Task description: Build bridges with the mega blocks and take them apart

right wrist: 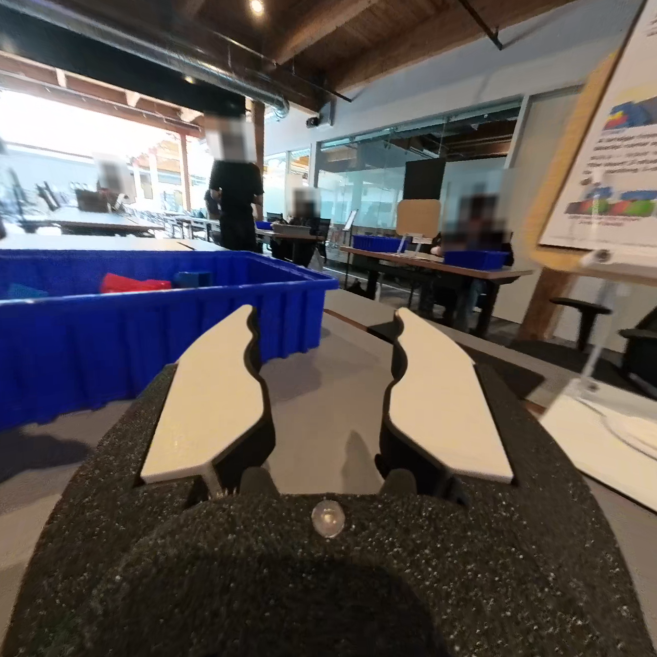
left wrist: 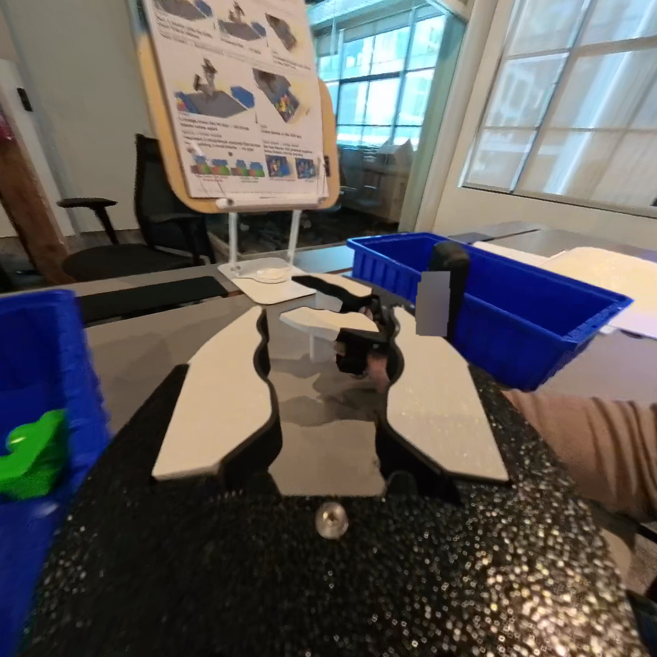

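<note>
My left gripper (left wrist: 327,313) is open and empty, low over the grey table (left wrist: 142,341). A blue bin (left wrist: 42,355) at its left holds a green mega block (left wrist: 32,458). My right gripper (right wrist: 325,313) is open and empty above the table (right wrist: 320,391). It also shows ahead in the left wrist view (left wrist: 302,302), turned sideways and held by a hand. A blue bin (right wrist: 160,320) to its left holds a red block (right wrist: 135,284) and a blue block (right wrist: 193,279). No block stands on the table in either view.
A second blue bin (left wrist: 497,302) stands at the right, with a sleeved arm (left wrist: 586,444) in front of it. An instruction board on a white stand (left wrist: 241,106) is at the table's back, also at the right edge of the right wrist view (right wrist: 604,160). People sit and stand at far tables (right wrist: 234,199).
</note>
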### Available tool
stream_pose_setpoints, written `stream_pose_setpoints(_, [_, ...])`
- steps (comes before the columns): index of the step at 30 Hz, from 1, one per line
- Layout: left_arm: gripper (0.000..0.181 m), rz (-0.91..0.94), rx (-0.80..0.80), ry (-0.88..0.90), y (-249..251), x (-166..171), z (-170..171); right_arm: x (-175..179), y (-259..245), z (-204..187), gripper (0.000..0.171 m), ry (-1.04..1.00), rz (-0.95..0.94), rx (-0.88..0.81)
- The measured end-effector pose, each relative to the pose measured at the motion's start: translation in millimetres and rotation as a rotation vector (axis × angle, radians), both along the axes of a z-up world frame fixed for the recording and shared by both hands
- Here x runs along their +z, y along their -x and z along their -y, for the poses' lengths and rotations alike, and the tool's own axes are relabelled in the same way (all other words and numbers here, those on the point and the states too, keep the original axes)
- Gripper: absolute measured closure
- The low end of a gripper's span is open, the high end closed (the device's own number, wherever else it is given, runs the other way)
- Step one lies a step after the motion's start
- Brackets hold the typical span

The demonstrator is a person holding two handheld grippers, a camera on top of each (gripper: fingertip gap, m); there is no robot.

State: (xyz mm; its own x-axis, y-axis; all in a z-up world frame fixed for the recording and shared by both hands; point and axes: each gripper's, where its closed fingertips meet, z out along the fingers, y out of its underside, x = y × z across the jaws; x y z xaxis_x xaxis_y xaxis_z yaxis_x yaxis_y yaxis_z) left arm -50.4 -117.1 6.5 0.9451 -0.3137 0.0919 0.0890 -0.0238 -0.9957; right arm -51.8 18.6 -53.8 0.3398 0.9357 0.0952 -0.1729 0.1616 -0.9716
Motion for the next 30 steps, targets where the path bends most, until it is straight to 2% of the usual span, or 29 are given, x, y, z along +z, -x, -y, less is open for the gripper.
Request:
stream_pose_setpoints(2, [0.118,-0.045,0.124,0.02,31.2,13.7,16.2,0.0,18.2,5.0,0.101,0.021,-0.009,0.039])
stream_pose_setpoints(5, [0.117,-0.163,0.389,0.077,105.5,25.1,33.7,0.9,43.3,12.1,0.102,0.038,-0.022,0.087])
stream_pose_setpoints(7, [0.12,-0.25,0.541,0.139,160.3,23.7,39.0,-0.9,57.7,14.7,0.102,0.039,-0.008,0.106])
stream_pose_setpoints(9, [0.122,-0.3,0.592,0.237,203.8,11.9,35.6,-2.6,68.0,16.9,0.103,0.024,0.011,0.117])
stream_pose_setpoints(13, [0.116,-0.339,0.523,0.456,253.7,-28.5,21.2,-6.2,75.4,24.9,0.108,-0.024,0.054,0.153])
stream_pose_setpoints(16, [0.111,-0.372,0.398,0.569,265.5,-57.5,12.9,-7.7,77.5,28.8,0.109,-0.037,0.068,0.178])
stream_pose_setpoints(21, [0.101,-0.513,0.291,0.794,289.0,-103.5,12.8,-10.1,79.4,29.4,0.111,-0.015,0.075,0.205])
stream_pose_setpoints(25, [0.089,-0.562,0.203,0.905,290.1,-123.5,9.1,-10.9,79.5,28.0,0.111,0.005,0.072,0.213])
stream_pose_setpoints(30, [0.083,-0.678,0.163,1.055,302.8,-143.2,13.8,-12.4,80.7,29.0,0.111,0.011,0.081,0.223])
